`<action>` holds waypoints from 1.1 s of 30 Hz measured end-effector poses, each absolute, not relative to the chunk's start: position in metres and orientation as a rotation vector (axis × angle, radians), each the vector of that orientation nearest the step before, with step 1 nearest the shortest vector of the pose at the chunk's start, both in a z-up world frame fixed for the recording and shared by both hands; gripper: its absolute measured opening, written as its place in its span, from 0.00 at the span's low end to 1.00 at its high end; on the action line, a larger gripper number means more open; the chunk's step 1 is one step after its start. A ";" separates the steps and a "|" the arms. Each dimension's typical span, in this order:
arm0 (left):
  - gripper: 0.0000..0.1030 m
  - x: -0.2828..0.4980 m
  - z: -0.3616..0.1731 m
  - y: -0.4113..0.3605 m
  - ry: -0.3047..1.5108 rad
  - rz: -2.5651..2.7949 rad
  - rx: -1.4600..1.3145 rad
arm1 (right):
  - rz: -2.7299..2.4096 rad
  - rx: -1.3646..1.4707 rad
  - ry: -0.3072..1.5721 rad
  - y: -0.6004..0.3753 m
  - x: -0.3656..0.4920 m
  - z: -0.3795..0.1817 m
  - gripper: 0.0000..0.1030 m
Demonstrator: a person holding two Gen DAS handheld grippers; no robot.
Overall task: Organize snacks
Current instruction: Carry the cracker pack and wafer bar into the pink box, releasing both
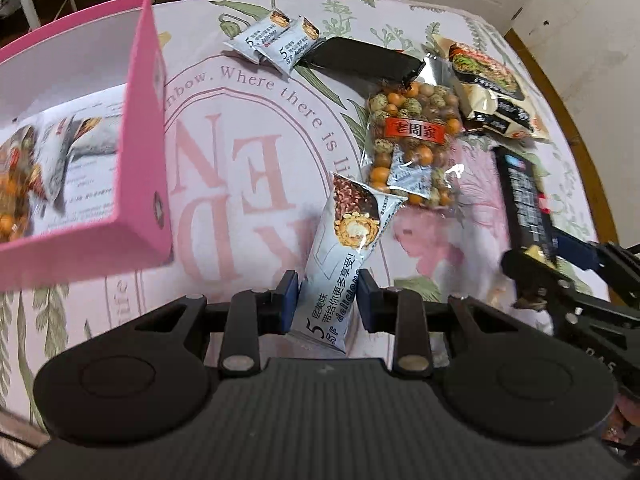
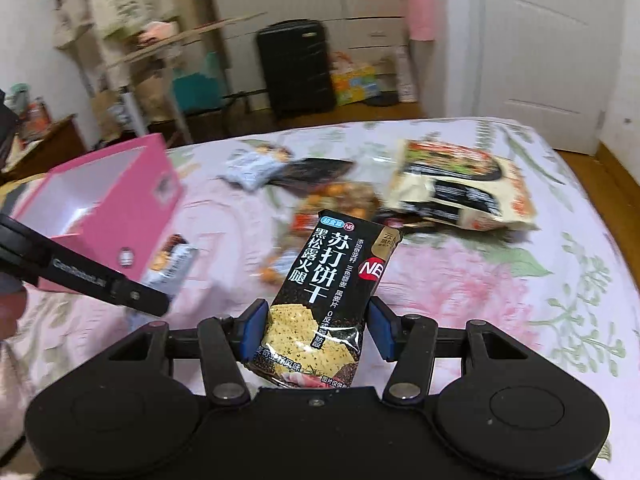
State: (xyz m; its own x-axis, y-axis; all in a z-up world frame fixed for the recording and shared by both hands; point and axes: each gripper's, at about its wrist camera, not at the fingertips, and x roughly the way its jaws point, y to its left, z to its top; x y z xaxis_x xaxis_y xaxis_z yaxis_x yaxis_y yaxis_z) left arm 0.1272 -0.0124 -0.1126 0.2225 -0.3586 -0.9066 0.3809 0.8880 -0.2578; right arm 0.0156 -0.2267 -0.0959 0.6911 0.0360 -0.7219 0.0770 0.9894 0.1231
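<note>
Left wrist view: the left gripper (image 1: 329, 300) clamps its blue pads on the lower end of a white chocolate wafer bar packet (image 1: 347, 248), lifted above a floral tablecloth (image 1: 248, 152). At the left stands an open pink box (image 1: 148, 128) with several packets already inside; their count is unclear through blur. Far across the cloth lie two more small white wafer packets (image 1: 276, 42), side by side and overlapping. Just right of them is one black packet (image 1: 364, 60). Nearer, one clear bag of coated peanuts (image 1: 412, 140) with a red label lies partly under the black packet. At the far right is one cream noodle bag (image 1: 492, 92). At the right edge the right gripper (image 1: 552, 264) carries a black cracker packet (image 1: 524, 200).

Right wrist view: the right gripper (image 2: 316, 332) grips that black soda cracker packet (image 2: 332, 288) at its lower half, jaws at a middling width, the packet standing upright and blocking part of the peanut bag (image 2: 340, 196). The pink box (image 2: 132, 208) sits at the left, with the left gripper's black arm (image 2: 88, 276) crossing in front of it, the wafer packet (image 2: 172, 260) blurred behind the arm. The cream noodle bag (image 2: 460, 188) lies far right. Beyond the table stand one black suitcase (image 2: 296, 68) and a white door (image 2: 540, 52).
</note>
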 end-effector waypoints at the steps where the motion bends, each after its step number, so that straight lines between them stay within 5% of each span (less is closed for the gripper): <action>1: 0.29 0.124 -0.109 -0.008 1.246 -0.511 0.013 | -0.007 0.151 0.809 -0.223 0.016 -0.093 0.57; 24: 0.29 0.114 -0.011 0.102 1.120 -0.370 -0.108 | 0.448 0.066 0.722 -0.125 0.053 -0.030 0.57; 33: 0.29 0.155 -0.026 0.143 1.091 -0.249 -0.230 | 0.485 -0.067 0.638 -0.065 0.088 -0.039 0.57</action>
